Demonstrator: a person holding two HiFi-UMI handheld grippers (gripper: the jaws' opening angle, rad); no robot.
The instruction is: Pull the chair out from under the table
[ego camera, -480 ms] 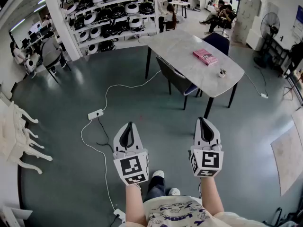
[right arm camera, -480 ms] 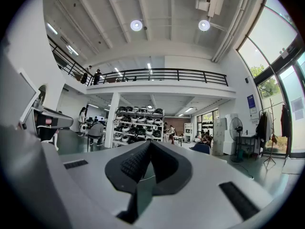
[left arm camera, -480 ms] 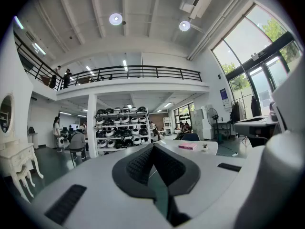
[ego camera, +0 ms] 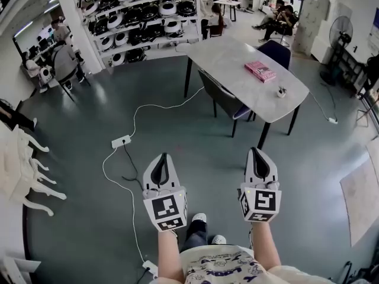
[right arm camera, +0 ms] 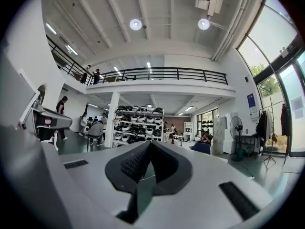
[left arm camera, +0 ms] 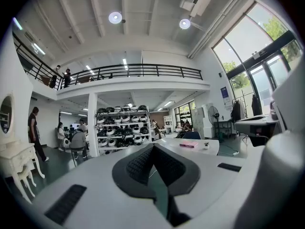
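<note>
1. So far nothing of the pull has begun. We stand well back from the table (ego camera: pixel 228 52) with both grippers held level over the bare floor (ego camera: pixel 201 158), so we judge the step in hand to be the approach.
2. Our left gripper (ego camera: pixel 160 158) has its jaws pressed together with nothing between them. In its own view the dark pads meet and only the room lies beyond.
3. Our right gripper (ego camera: pixel 257 152) is the same, closed tight and empty.
4. Our target, the dark chair (ego camera: pixel 220 98), is tucked under the near long edge of the table. Its backrest faces us and its seat is under the top. A blue chair (ego camera: pixel 273 52) stands at the far side. We take the near one to be ours, since it is the one pushed in and within easy reach.
5. A pink book (ego camera: pixel 260 71) and a small object (ego camera: pixel 281 92) lie on the tabletop, apart from the chair. They should stay put if we do not knock the table.
6. A white cable (ego camera: pixel 157 106) and a power strip (ego camera: pixel 120 141) lie on the floor to the left of our path, and we should step clear of them.
7. The next move calls for walking up to the chair and spreading one gripper's jaws. They then close on the top of the backrest, and we draw the chair straight back toward us, keeping its legs off the table legs.
</note>
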